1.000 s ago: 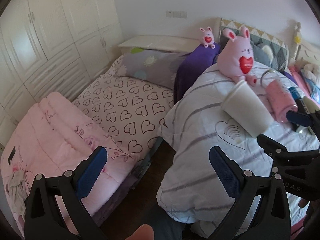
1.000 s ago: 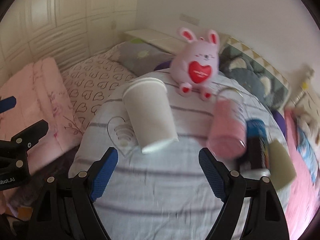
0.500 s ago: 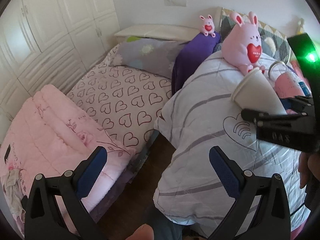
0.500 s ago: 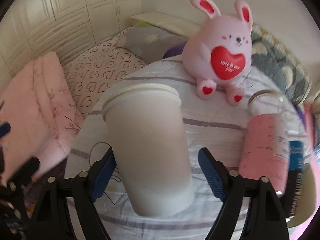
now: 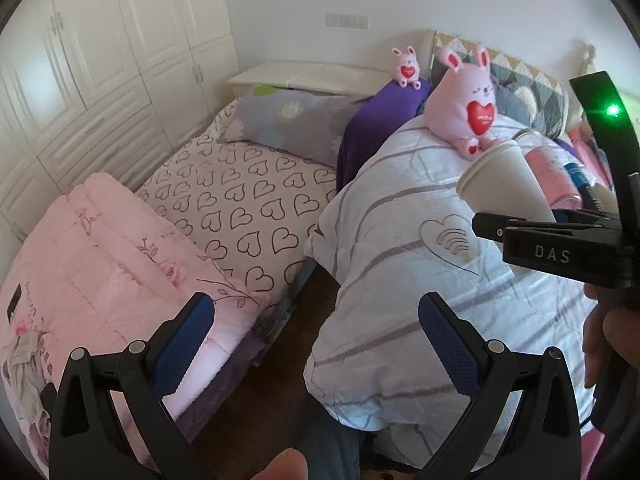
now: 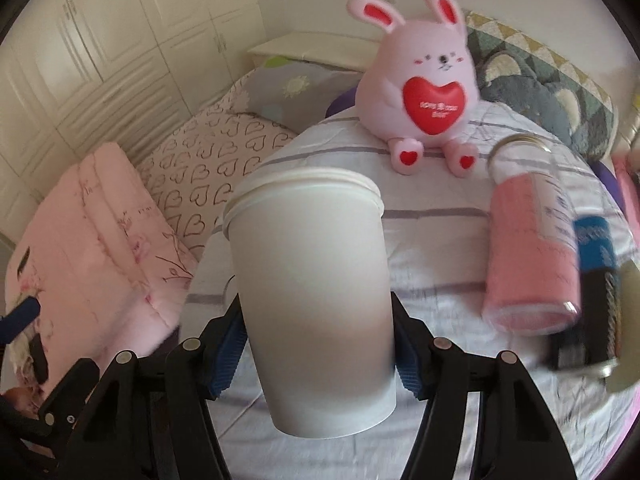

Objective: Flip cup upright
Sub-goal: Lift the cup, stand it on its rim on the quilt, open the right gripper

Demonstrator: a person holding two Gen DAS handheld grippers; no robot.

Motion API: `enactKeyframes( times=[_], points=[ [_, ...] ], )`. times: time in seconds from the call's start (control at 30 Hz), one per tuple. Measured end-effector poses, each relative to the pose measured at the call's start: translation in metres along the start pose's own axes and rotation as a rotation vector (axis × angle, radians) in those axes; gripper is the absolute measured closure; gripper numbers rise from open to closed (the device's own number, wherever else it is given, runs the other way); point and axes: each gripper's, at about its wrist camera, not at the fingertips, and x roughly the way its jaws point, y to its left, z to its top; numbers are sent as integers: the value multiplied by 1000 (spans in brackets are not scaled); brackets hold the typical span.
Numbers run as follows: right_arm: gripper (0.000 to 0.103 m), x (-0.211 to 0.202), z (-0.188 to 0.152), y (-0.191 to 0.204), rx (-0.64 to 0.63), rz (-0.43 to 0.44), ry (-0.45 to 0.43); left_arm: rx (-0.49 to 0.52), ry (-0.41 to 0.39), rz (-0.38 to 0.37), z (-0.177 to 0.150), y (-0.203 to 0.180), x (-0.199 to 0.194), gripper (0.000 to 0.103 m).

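Note:
A white paper cup (image 6: 316, 304) lies on its side on the white striped duvet (image 6: 436, 272), rim pointing away from me. My right gripper (image 6: 316, 354) is shut on the cup, one blue pad on each side of its body near the base. In the left wrist view the same cup (image 5: 502, 190) shows at the right with the right gripper's black body in front of it. My left gripper (image 5: 316, 344) is open and empty, hanging over the gap between the two beds.
A pink plush rabbit (image 6: 424, 92) sits just beyond the cup. A pink-filled jar (image 6: 528, 248) and a blue-labelled item (image 6: 596, 248) lie to the cup's right. A pink quilt (image 5: 100, 272) and heart-print sheet (image 5: 248, 200) cover the left bed.
My right gripper moved forward around the cup and its fingers closed onto the cup's sides. The left gripper stayed open and shifted slightly.

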Motion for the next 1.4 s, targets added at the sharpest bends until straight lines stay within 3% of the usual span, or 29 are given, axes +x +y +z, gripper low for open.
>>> enactKeyframes(
  times=[0.23,0.63,0.87,1.4],
  points=[
    [38,-57,-36,-2,83,-28,-65,21,-54,-43,-20,-12,-44,0],
    [38,-161,-168,-39,400,-116,-242,113,-124,-120,-71,-57,-100,0],
    [38,-150,-195,-54,505,-106,-256,161,-136,-125,-89,-65,-109,0],
    [38,-92,-180,-63,555,-99,-191,146,-99,-93,-74,-60,-76,0]
  ],
)
